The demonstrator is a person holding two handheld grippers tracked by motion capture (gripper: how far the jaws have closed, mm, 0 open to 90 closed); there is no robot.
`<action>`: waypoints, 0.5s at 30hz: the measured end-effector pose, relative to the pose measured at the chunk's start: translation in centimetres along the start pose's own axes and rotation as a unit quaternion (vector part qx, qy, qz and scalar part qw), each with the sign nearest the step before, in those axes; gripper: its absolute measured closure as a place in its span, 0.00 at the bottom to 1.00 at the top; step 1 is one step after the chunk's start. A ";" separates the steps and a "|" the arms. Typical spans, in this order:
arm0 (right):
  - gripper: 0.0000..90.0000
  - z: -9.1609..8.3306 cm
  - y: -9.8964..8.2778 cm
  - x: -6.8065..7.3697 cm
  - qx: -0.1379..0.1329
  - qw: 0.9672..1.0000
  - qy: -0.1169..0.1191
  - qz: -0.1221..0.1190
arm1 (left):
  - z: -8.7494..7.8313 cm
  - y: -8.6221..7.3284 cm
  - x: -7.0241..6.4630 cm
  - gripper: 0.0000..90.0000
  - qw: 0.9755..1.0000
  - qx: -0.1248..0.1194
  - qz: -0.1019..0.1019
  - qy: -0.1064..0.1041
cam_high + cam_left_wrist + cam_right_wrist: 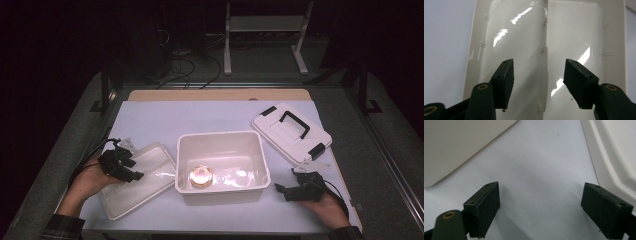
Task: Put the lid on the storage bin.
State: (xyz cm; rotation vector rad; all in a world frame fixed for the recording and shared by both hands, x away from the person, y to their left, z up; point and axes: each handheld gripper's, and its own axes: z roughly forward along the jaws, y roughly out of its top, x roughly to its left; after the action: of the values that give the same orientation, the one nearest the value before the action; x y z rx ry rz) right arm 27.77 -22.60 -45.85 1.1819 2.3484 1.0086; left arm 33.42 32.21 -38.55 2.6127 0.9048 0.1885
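White bin [222, 145] holds a round jar [200, 176]; handled lid [290, 131] beside it

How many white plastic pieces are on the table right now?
3. The open bin sits mid-table. The divided tray lies left of it, under the left gripper. The handled lid lies at the back right, beyond the right gripper.

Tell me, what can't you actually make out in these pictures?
- Round object in the white bin, high view: glare washes it out, so I cannot tell what it is.
- Divided tray, left gripper view: frame edges cut off its ends; the left gripper covers its lower part.
- Handled lid, high view: clasp details too small.
- Room behind the table, high view: too dark.
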 end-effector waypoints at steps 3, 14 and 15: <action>0.17 0.0 0.0 0.0 0.000 1.000 0.000 0.000 | 0.5 -0.1 -0.1 0.54 1.000 0.005 0.004 -0.004; 0.17 0.0 0.0 0.0 0.000 1.000 0.000 0.000 | 1.9 -0.6 0.0 0.74 1.000 0.019 -0.001 -0.002; 0.17 0.0 0.0 0.0 0.000 1.000 0.000 0.000 | 1.9 -0.6 0.1 0.75 1.000 0.018 -0.002 0.000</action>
State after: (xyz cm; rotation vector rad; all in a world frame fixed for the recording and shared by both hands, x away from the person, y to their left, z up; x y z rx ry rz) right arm 27.77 -22.60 -45.85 1.1815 2.3484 1.0087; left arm 33.57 32.12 -40.53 2.6440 0.9217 0.1725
